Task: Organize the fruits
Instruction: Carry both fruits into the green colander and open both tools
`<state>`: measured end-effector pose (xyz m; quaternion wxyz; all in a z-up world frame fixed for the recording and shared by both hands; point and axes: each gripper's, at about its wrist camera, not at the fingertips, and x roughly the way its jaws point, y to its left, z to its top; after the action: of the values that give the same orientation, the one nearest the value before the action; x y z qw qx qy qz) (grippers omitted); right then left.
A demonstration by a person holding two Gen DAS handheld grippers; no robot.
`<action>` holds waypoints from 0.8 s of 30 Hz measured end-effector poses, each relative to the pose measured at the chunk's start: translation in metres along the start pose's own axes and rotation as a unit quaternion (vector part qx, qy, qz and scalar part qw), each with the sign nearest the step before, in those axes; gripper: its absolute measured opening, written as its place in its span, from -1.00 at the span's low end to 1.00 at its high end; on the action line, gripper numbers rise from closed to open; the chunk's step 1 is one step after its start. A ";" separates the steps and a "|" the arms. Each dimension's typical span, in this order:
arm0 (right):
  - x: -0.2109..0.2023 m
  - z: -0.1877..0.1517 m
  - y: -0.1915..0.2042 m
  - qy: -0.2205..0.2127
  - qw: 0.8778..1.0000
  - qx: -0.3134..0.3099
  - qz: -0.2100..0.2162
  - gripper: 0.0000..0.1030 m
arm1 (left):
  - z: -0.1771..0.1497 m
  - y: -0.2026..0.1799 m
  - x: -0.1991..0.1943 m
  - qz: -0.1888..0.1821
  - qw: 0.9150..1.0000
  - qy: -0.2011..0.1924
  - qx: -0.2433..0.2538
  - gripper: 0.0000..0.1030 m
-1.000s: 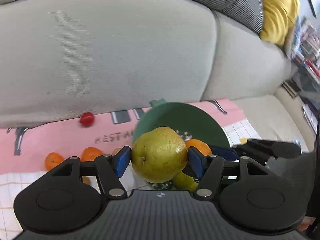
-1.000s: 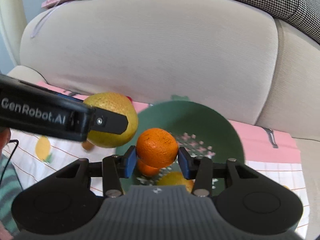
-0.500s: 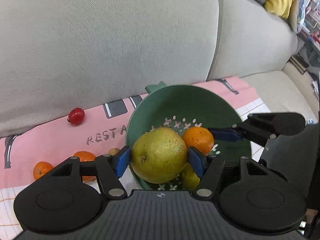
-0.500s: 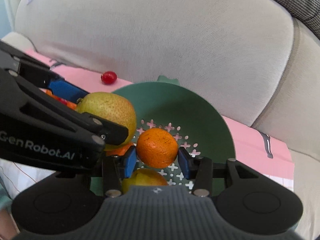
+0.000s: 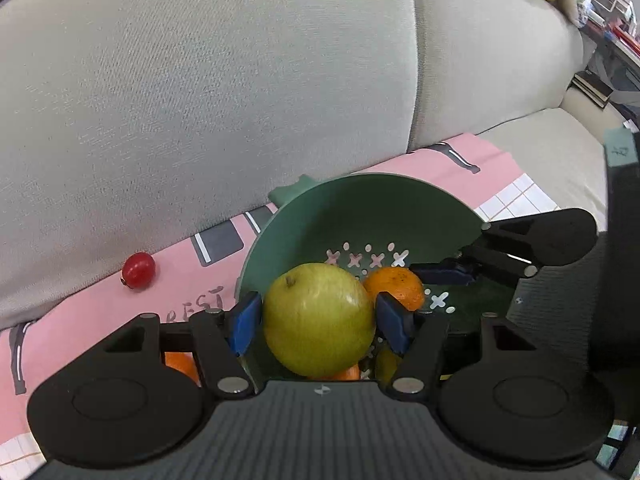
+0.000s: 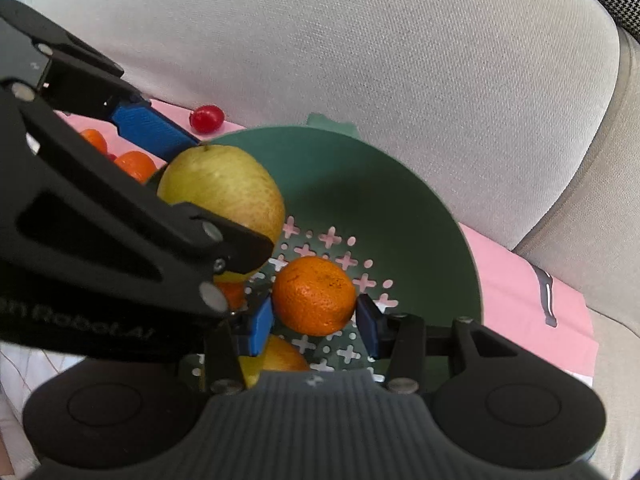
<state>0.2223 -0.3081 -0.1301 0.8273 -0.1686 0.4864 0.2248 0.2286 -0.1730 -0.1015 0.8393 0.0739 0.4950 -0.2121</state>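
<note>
Green-yellow pear (image 5: 318, 318) clamped between the blue pads (image 5: 244, 322) of the left gripper (image 5: 320, 320), held over the near-left rim of the green perforated colander (image 5: 360, 208). Right gripper (image 6: 314, 316) pinches a mandarin (image 6: 314, 295) between its own blue pads (image 6: 260, 326), directly above the colander's cross-shaped holes. Beneath the grippers, inside the colander, lie a yellowish fruit (image 6: 272, 362) and part of another orange fruit (image 6: 232, 292). Left of the colander, on the pink cloth (image 5: 100, 304), rest a red cherry tomato (image 5: 138, 270) near the grey sofa backrest (image 5: 200, 100) and two more mandarins (image 6: 134, 164).
</note>
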 end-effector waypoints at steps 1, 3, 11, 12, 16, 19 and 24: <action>0.001 0.000 0.000 0.001 1.000 0.000 0.002 -0.17 | -0.001 0.003 0.002 -0.002 1.000 0.002 -0.005 0.39; 0.002 0.001 0.001 0.003 1.000 0.004 0.010 -0.17 | -0.002 0.009 0.007 -0.008 1.000 0.005 -0.017 0.38; 0.008 -0.001 -0.005 0.003 0.999 0.032 0.032 -0.17 | -0.002 0.004 0.015 -0.001 1.000 0.009 -0.001 0.38; 0.008 -0.002 -0.007 0.002 0.999 0.033 0.036 -0.17 | -0.001 0.003 0.016 -0.001 1.000 0.010 0.001 0.39; 0.010 -0.003 -0.010 0.001 0.998 0.036 0.042 -0.17 | 0.001 0.001 0.018 0.004 1.000 0.017 0.007 0.39; 0.012 -0.006 -0.012 0.000 0.998 0.047 0.044 -0.17 | 0.003 0.000 0.018 0.009 1.000 0.023 0.009 0.39; 0.009 -0.006 -0.014 -0.003 0.998 0.052 0.047 -0.14 | 0.003 -0.001 0.019 0.015 1.000 0.027 0.000 0.41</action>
<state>0.2291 -0.3212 -0.1401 0.8252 -0.1015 0.5020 0.2383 0.2384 -0.1801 -0.1168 0.8286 0.0875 0.5165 -0.1976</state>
